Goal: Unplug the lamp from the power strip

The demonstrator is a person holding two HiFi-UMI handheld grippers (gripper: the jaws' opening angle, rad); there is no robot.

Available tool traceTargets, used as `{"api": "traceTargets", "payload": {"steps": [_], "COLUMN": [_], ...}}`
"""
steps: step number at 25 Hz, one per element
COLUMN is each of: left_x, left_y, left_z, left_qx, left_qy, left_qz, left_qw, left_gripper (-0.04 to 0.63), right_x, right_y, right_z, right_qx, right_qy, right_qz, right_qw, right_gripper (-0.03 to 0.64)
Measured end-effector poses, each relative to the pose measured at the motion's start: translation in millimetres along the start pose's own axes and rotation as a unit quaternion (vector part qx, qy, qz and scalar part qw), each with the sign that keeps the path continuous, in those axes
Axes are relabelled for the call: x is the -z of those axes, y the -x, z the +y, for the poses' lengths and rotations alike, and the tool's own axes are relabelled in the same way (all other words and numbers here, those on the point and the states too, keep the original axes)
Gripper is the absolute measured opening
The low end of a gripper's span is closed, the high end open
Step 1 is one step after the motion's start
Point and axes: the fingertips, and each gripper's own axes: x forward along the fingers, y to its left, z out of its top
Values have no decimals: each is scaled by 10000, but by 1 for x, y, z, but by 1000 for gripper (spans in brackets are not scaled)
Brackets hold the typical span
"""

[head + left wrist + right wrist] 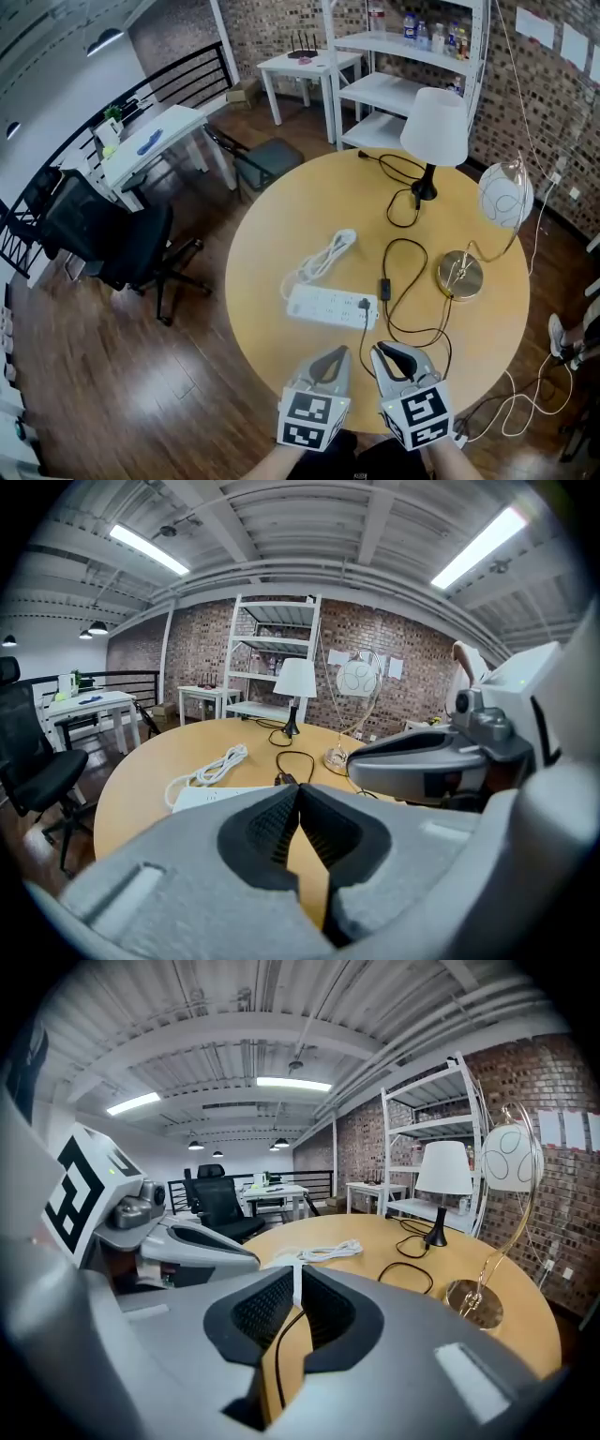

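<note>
Round desk (281,220), pale wood top, smooth and matte. The power strip (323,306), a flat white plastic bar with rounded corners, lies in the near half of the desk. Its long axis runs roughly parallel to the near edge, with the right end a little closer to that edge. A black plug (364,303) is seated in the socket at the right end. Its thin black cord (360,339) leaves toward the near edge and passes between the two grippers. The strip's own white cable (323,258) lies bundled just beyond it, toward the desk centre. A small black inline switch (384,289) sits just right of the plug on a looping cord; which lamp that cord feeds cannot be traced. A table lamp (436,127) with a white conical shade and slim black stem stands near the far edge. A lamp with a round brass base (459,275) and a white globe (506,195) stands toward the right edge. The left gripper (330,356) hangs over the near edge; its ribbed black fingers (272,827) meet at the tips with nothing between them. The right gripper (389,351) is beside it; its fingers (262,1312) stand a narrow slit apart, pinching nothing, with the cord visible on the desk through the gap. The desk surface between grippers and strip is bare, and the left portion of the top is open.
</note>
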Motion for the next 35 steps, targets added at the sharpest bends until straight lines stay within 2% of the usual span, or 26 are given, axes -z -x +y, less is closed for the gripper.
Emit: {"api": "traceTargets", "payload": {"steps": [7,10,13,20,23,29,35], "left_x": [-3,8,19,31,34,42,49], "left_y": [-38,-59,-80,-131,-146,-160,-169], "left_z": [30,44,58,81,86,91,86], "left_qx": [60,-12,5,-13,-27,14,320], "left_qy": [-72,-109,13,24,-54,-211,-552], "left_qz": [165,409,692,1113,1284,1542,1747], "left_qw": [9998,9991,9976,9938,9917,9878,9826], "left_gripper": [5,5,5,5,5,4,3], "right_x": [7,13,20,44,53,72,76], "right_y": [-30,-46,-64,-103,-118,-147,-163], "right_z": [-25,-38,-50,-71,-75,-69,-66], "right_qx": [-37,-191,-367,-812,-1021,-1262,-1261], "right_qy": [265,434,586,871,1212,1770,2029], "right_qz": [315,424,576,872,991,1167,1299], "right_qw": [9991,9980,9959,9890,9824,9691,9623], "right_gripper": [44,52,73,85,131,128,116]}}
